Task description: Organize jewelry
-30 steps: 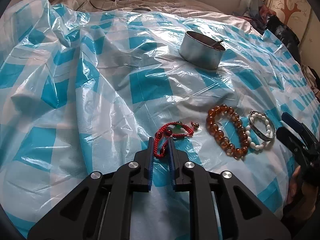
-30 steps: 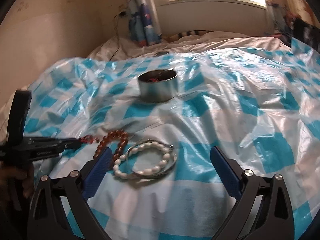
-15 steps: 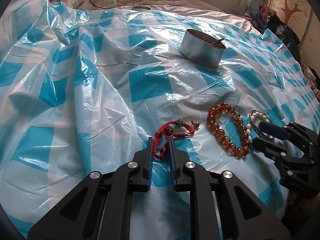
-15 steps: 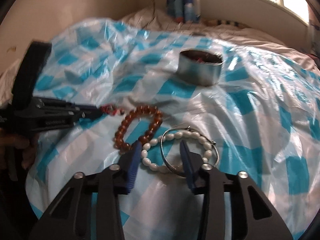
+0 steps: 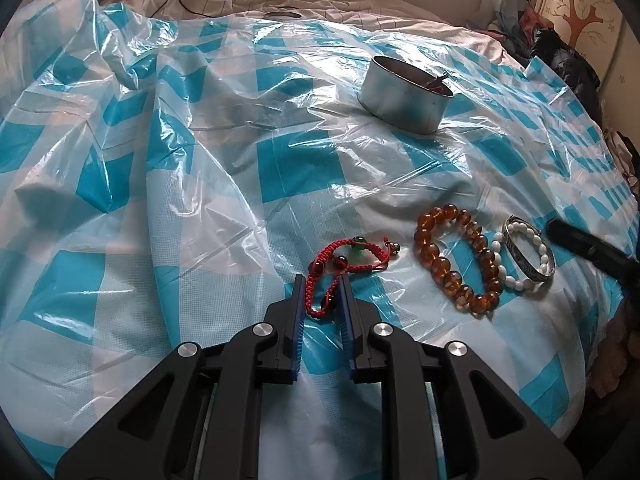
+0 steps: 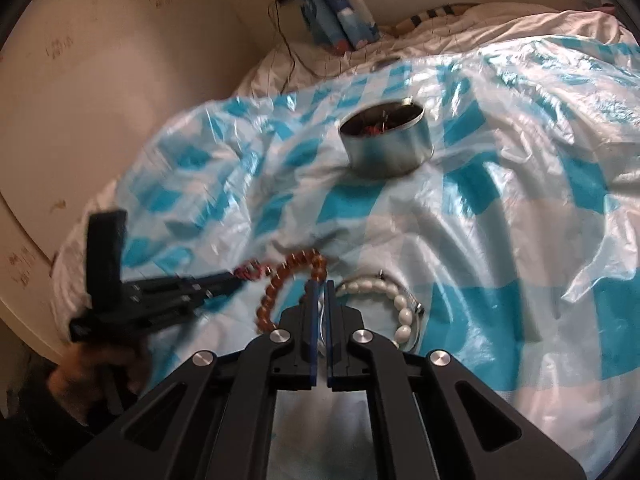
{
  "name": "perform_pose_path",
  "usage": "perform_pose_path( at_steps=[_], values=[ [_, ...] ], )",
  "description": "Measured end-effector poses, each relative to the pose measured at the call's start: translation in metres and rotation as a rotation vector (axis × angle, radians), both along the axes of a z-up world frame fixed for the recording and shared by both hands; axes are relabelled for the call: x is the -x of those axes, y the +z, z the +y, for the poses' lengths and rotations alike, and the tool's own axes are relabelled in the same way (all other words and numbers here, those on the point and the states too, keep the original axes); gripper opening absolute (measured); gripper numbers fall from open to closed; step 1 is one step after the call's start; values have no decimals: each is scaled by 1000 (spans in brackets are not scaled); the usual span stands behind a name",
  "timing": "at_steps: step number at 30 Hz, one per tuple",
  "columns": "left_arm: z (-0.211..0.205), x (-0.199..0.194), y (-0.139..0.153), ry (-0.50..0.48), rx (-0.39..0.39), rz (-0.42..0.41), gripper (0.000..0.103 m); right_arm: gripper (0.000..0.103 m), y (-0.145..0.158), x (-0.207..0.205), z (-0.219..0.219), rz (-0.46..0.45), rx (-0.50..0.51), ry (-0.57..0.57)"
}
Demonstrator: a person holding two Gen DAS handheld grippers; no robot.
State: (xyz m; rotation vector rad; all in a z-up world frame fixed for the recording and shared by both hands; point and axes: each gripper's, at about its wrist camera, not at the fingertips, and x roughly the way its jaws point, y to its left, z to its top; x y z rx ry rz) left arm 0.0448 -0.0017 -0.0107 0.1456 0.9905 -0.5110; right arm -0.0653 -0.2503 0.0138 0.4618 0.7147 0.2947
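A red cord bracelet [image 5: 344, 268] lies on the blue-checked plastic sheet [image 5: 200, 200]. My left gripper [image 5: 322, 280] has its narrow jaws around the bracelet's near loop, resting on the sheet. To the right lie an amber bead bracelet [image 5: 456, 258], a white pearl bracelet [image 5: 520, 258] and a silver bangle [image 5: 528, 264]. My right gripper [image 6: 320, 286] is nearly shut, its tips at the left side of the pearl bracelet [image 6: 404, 312] and bangle; what it pinches is hidden. A round metal tin [image 5: 406, 94] with jewelry inside stands farther back.
The sheet covers a bed with rumpled bedding [image 5: 340, 4] behind the tin. A wall [image 6: 120, 100] runs along the left in the right wrist view. Dark clothes [image 5: 568, 56] are piled at the far right. The sheet is creased and billowed.
My right gripper has closed from wide open to nearly shut and dropped onto the pearl bracelet and bangle. My left gripper has stayed around the red cord bracelet.
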Motion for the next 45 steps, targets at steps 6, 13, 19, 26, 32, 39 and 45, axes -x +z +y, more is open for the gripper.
perform_pose_path(
  at_steps=[6,13,19,26,32,39,45],
  values=[
    [-1,1,-1,-2,-7,-6,16,12,1,-7,19,39,131,69],
    [-2,1,-1,-5,-12,-7,17,7,-21,-22,35,111,218,123],
    [-2,1,-2,-5,-12,-7,17,4,-9,-12,22,51,153,80],
    [-3,3,-1,-11,-16,-21,17,4,37,23,10,-110,293,-51],
    [-4,3,-1,-10,-19,-20,18,4,16,19,19,-13,458,-48],
    [-1,5,4,-2,-9,-45,49,10,-10,7,4,98,392,-85],
    [-3,3,3,-3,-20,-48,58,35,-18,6,5,137,421,-100]
  ],
)
